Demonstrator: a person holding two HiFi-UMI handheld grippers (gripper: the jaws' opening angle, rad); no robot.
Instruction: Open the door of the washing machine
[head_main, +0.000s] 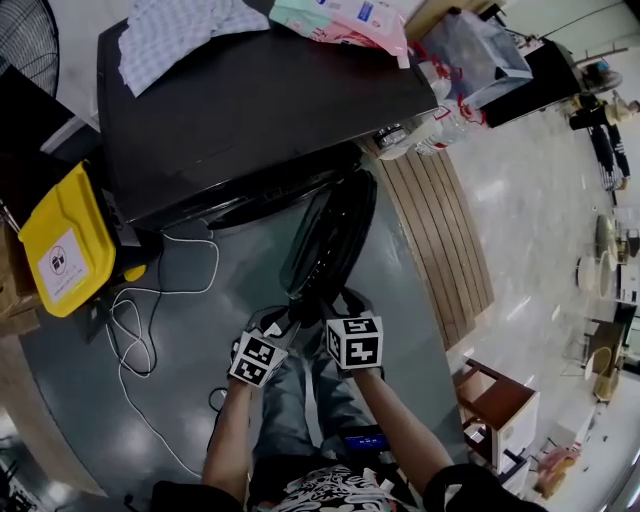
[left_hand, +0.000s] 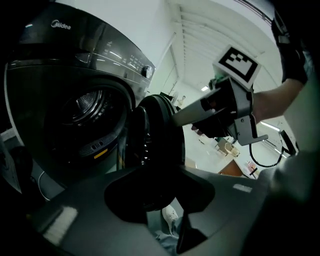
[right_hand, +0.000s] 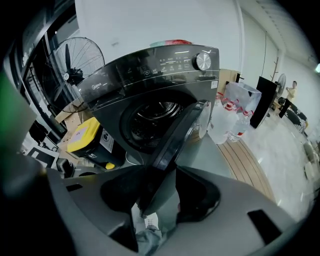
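Door (head_main: 330, 235) standing open from washer (head_main: 240, 110).
Right gripper (head_main: 337, 308) jaws grasping door edge; left gripper (head_main: 288, 320) jaws hanging released beside door.

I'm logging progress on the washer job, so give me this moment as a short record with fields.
machine: washing machine, dark, front-loading
door: door swung out, drum exposed
right gripper: right gripper, jaws either side of the door's free edge, seemingly closed on it
left gripper: left gripper at the same edge, grip unclear
on top: checked cloth, pink pack
beside machine: yellow bin
task state: door already open
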